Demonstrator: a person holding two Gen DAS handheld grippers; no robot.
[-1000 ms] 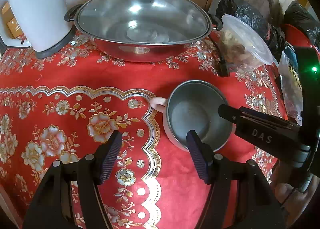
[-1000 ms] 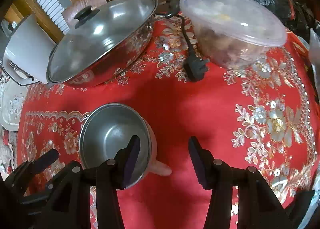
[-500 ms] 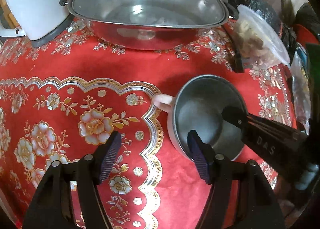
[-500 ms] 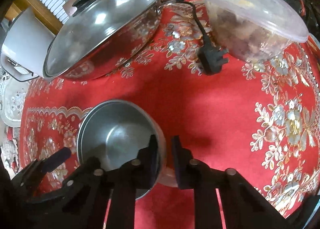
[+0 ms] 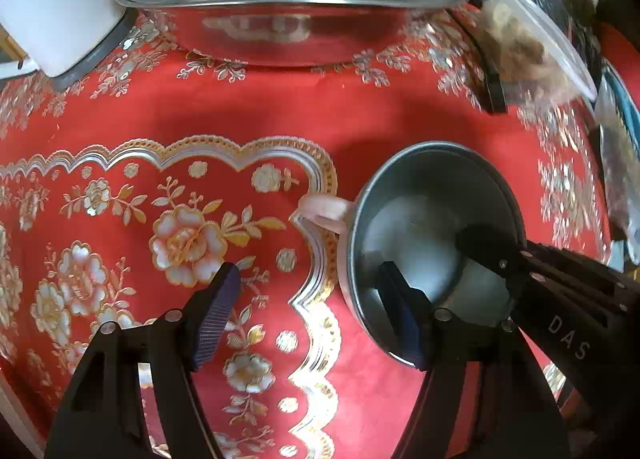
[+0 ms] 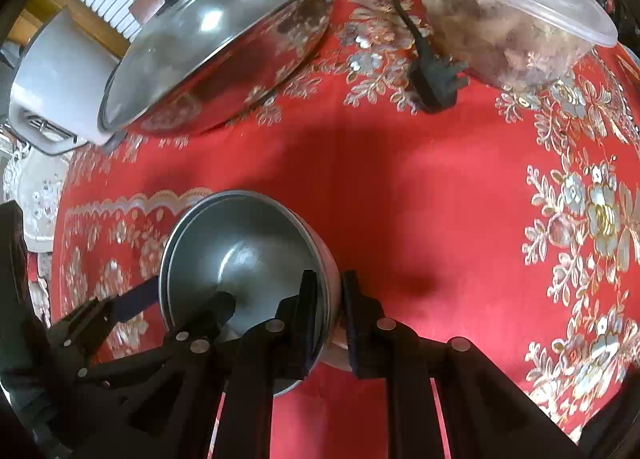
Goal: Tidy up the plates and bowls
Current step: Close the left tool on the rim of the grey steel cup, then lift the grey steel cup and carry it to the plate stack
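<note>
Right wrist view: steel bowl (image 6: 244,259) on the red tablecloth (image 6: 420,199), in front of the lidded wok (image 6: 224,39); right gripper (image 6: 328,299) pinched nearly closed on the bowl's near wall, one finger inside, one outside. Left gripper (image 5: 308,311) wide open and empty, one finger over the bowl's rim. Step judged: grasp secured, lift and carry next, bowl kept level; a second ago the right jaws stood wide apart.
</note>
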